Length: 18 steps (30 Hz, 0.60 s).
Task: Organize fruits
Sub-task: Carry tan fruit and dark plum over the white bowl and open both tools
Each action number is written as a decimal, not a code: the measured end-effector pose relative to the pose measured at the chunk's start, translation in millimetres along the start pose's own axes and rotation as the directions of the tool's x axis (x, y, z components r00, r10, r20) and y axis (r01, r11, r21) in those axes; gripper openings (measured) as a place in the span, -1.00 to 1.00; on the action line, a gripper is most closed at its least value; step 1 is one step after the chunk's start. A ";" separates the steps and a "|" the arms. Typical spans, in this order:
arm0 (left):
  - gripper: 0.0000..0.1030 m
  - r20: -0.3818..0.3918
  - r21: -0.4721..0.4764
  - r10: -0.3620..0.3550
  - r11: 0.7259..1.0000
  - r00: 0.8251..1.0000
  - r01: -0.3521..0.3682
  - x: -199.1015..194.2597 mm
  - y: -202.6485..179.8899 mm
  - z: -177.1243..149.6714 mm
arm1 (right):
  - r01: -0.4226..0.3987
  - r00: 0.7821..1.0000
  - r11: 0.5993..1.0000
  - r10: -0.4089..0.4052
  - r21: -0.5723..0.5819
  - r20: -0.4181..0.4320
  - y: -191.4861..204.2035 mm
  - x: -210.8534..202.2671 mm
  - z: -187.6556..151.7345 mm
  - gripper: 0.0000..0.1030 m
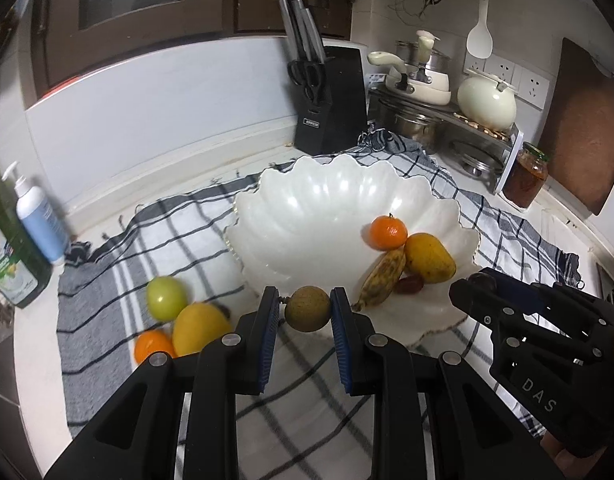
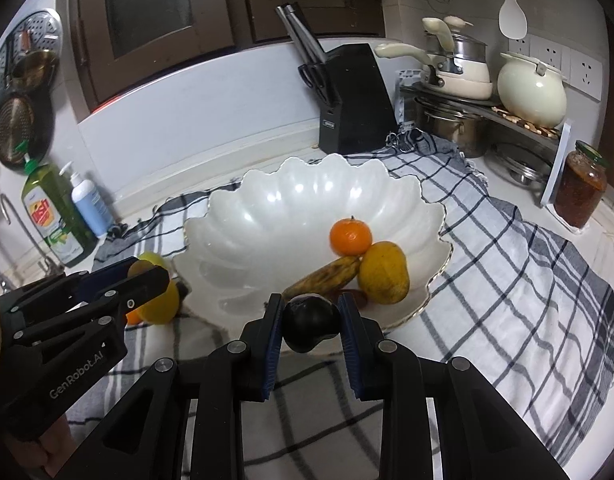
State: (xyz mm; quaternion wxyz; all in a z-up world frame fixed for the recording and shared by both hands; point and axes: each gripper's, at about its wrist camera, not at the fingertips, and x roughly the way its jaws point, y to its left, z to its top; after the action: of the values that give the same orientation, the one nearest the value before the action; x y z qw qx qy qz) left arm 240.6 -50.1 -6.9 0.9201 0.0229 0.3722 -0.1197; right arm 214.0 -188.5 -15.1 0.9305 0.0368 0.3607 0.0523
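A white scalloped bowl (image 1: 307, 208) stands on a checked cloth and holds an orange (image 1: 388, 232), a yellow mango (image 1: 429, 258), a spotted banana (image 1: 381, 278) and a small dark red fruit (image 1: 409, 284). My left gripper (image 1: 305, 308) is shut on a round brown fruit (image 1: 308, 309) just before the bowl's near rim. My right gripper (image 2: 310, 322) is shut on a dark purple fruit (image 2: 310, 322) at the bowl's (image 2: 267, 216) near rim. On the cloth to the left lie a green fruit (image 1: 166, 297), a yellow mango (image 1: 201, 328) and an orange (image 1: 153, 346).
A black knife block (image 1: 331, 108) stands behind the bowl. A rack with pots and a cream kettle (image 1: 487, 100) is at the back right, with a jar (image 1: 527, 180) beside it. A blue pump bottle (image 1: 41, 216) and a green bottle (image 1: 11, 264) stand at the left.
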 end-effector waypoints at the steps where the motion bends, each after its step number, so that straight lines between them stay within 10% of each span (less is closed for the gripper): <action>1: -0.49 -0.003 0.001 -0.003 1.000 1.000 0.003 3.2 -0.5 1.9 | 0.001 1.000 1.000 -0.001 0.004 -0.002 -1.3 2.5 1.2 -0.44; 18: -0.48 -0.063 0.013 -0.046 0.999 0.997 0.047 54.3 -9.7 13.6 | -0.009 0.998 1.000 0.010 0.027 -0.059 -19.8 40.9 8.1 -0.44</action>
State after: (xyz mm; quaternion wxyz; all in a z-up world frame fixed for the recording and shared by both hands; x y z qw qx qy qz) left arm 285.3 -72.3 -34.1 0.9049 0.0245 0.4002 -0.1428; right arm 250.9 -203.4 -38.5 0.9187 0.0494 0.3883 0.0530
